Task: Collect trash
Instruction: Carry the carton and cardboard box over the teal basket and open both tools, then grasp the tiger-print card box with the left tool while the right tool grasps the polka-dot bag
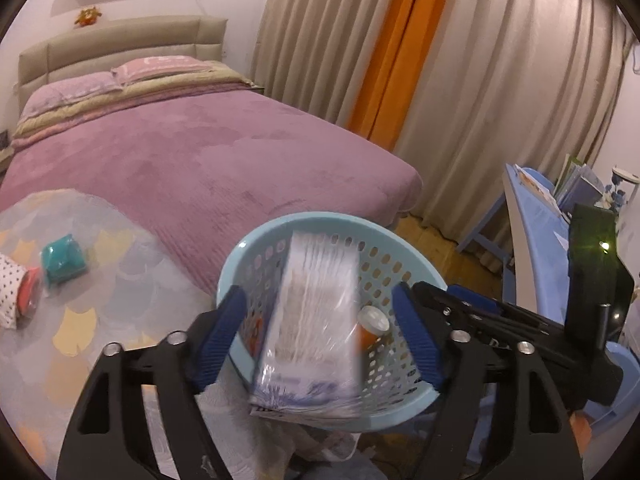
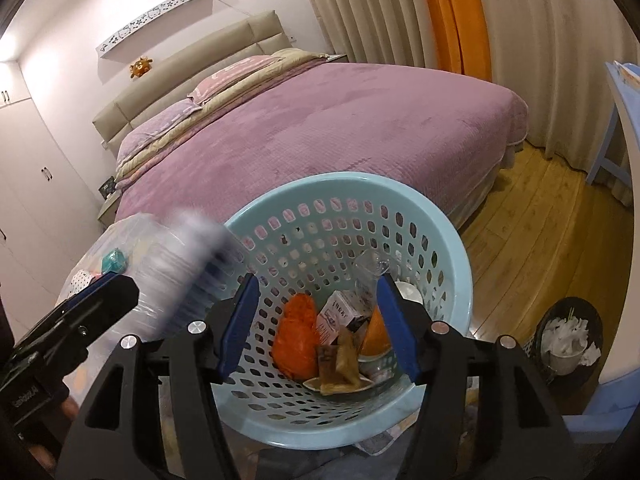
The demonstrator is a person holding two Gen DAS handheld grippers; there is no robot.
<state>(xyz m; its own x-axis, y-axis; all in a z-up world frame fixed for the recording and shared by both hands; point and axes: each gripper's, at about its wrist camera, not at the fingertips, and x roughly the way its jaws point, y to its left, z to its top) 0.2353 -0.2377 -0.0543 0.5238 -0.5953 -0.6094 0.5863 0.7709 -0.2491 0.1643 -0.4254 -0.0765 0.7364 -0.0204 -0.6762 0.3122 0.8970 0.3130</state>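
Observation:
A light blue perforated basket (image 1: 404, 404) (image 2: 444, 216) stands in front of both grippers. In the left wrist view my left gripper (image 1: 320, 336) is wide open, and a blurred plastic-wrapped white pack (image 1: 312, 336) lies between its fingers over the basket mouth, touching neither. The same pack (image 2: 180, 276) shows blurred at the basket's left rim in the right wrist view. My right gripper (image 2: 316, 328) is open and empty over the basket. Inside lie an orange bag (image 2: 296, 336), a small carton (image 2: 334, 314), brown wrappers (image 2: 340, 364) and an orange bottle with a white cap (image 1: 372, 324).
A purple bed (image 1: 200, 152) fills the background. A teal roll (image 1: 64, 260) and a dotted item (image 1: 12, 292) lie on a patterned cloth at the left. A black bin with tissues (image 2: 568, 340) stands on the wooden floor at the right. A blue desk (image 1: 536, 224) is at the right.

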